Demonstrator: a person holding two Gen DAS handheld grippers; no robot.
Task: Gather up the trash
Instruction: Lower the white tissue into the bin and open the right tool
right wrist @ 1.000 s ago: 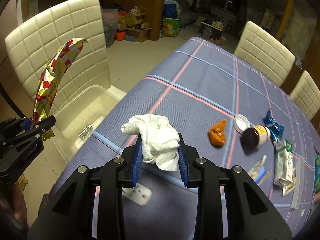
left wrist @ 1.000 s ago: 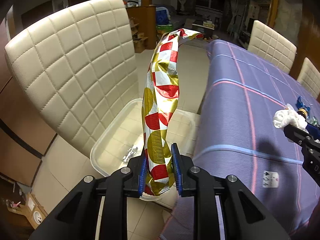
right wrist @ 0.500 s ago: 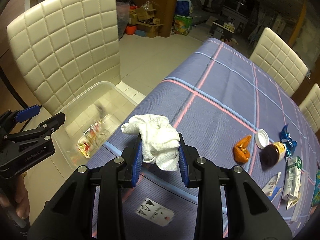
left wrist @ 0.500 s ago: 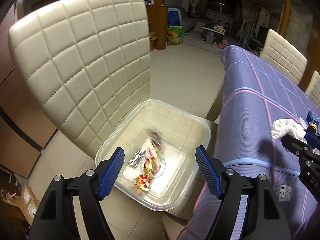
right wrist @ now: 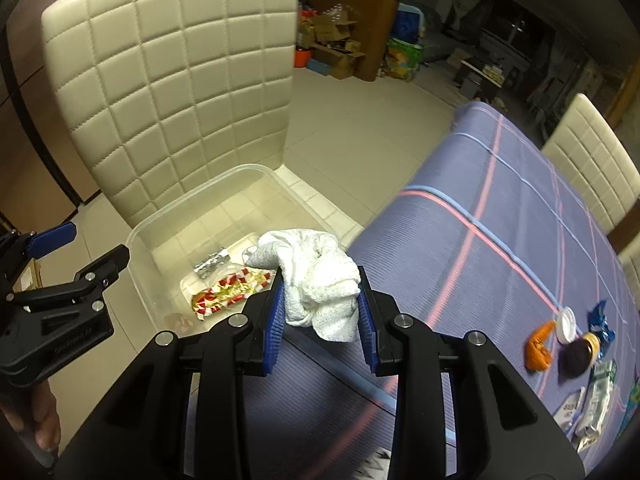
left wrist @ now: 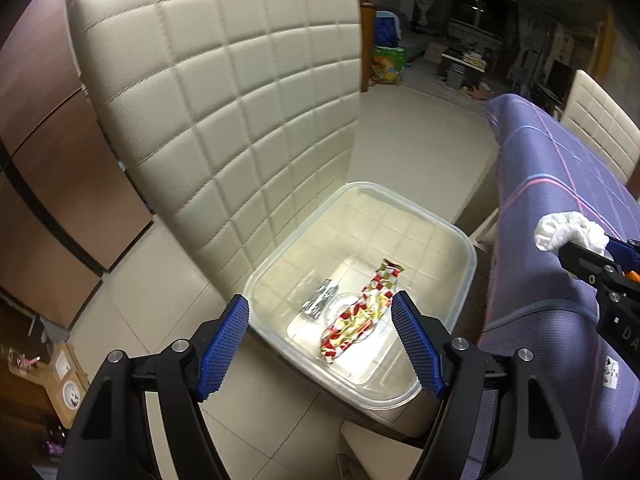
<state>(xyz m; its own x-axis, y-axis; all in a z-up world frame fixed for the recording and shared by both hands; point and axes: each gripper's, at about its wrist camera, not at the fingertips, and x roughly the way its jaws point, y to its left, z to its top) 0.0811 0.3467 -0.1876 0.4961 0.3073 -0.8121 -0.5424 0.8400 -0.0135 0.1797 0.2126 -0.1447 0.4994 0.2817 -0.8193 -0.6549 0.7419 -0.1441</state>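
Observation:
A clear plastic bin (left wrist: 460,236) sits on a cream chair seat beside the table. A red, white and gold foil wrapper (left wrist: 362,314) lies in it next to a small silver wrapper (left wrist: 320,300). My left gripper (left wrist: 320,344) is open and empty, above the bin's near edge. My right gripper (right wrist: 320,312) is shut on a crumpled white tissue (right wrist: 316,276) at the table's edge next to the bin (right wrist: 144,232). The tissue also shows in the left wrist view (left wrist: 568,232). The foil wrapper (right wrist: 228,292) shows in the right wrist view too.
The table has a purple striped cloth (right wrist: 480,240). At its right lie an orange scrap (right wrist: 538,348), a white lid (right wrist: 568,324), a dark jar (right wrist: 580,356), a blue wrapper (right wrist: 600,320) and white packets (right wrist: 596,400). The chair's quilted back (left wrist: 224,100) rises behind the bin.
My left gripper opened and the foil wrapper fell into the bin, where it now lies still. My right gripper moved left toward the bin, holding the tissue.

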